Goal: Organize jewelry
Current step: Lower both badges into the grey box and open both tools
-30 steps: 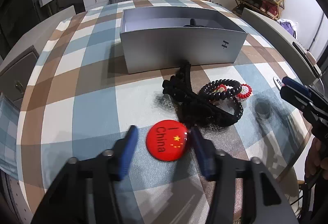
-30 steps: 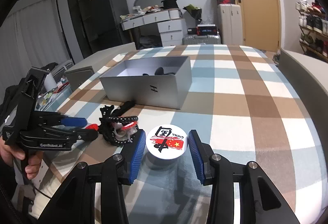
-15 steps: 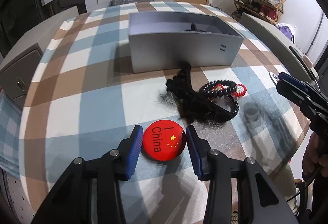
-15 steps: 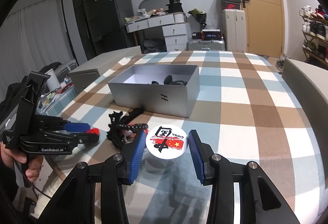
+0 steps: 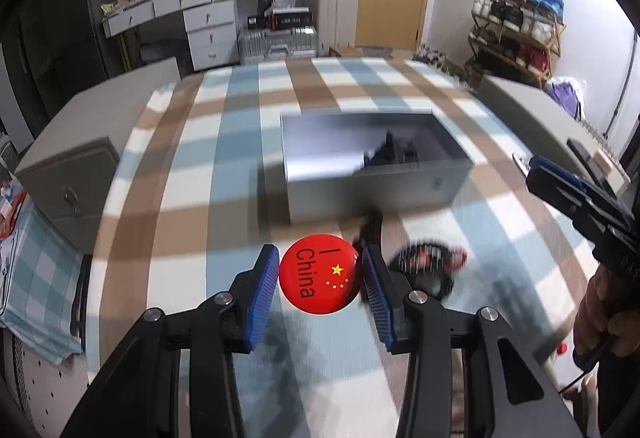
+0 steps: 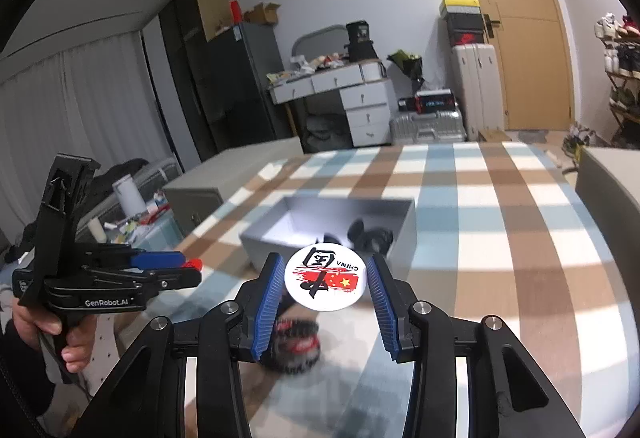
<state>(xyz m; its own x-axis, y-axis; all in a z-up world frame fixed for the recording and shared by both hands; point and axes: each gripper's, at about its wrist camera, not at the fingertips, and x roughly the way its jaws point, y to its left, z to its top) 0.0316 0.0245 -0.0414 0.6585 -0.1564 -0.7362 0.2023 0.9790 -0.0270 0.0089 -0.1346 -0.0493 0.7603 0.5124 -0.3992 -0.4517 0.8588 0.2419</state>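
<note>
My left gripper (image 5: 320,280) is shut on a red round "I China" badge (image 5: 320,280) and holds it above the checked table. My right gripper (image 6: 325,280) is shut on a white round "China" badge (image 6: 325,280), also lifted. An open grey box (image 5: 376,193) stands beyond them with dark items (image 5: 390,151) inside; it also shows in the right wrist view (image 6: 332,234). A tangle of black beaded bracelets and a red-white piece (image 5: 430,264) lies on the table in front of the box, blurred; it shows below my right gripper (image 6: 296,342).
The checked tablecloth (image 5: 200,173) covers the table. A grey cabinet (image 5: 68,173) stands at the table's left edge and a grey ledge (image 5: 540,117) at its right. The other gripper appears at the right edge (image 5: 580,197) and at the left (image 6: 112,278).
Both grippers have lifted their badges off the table and tilted up toward the box. The left jaws closed on the red badge a second ago.
</note>
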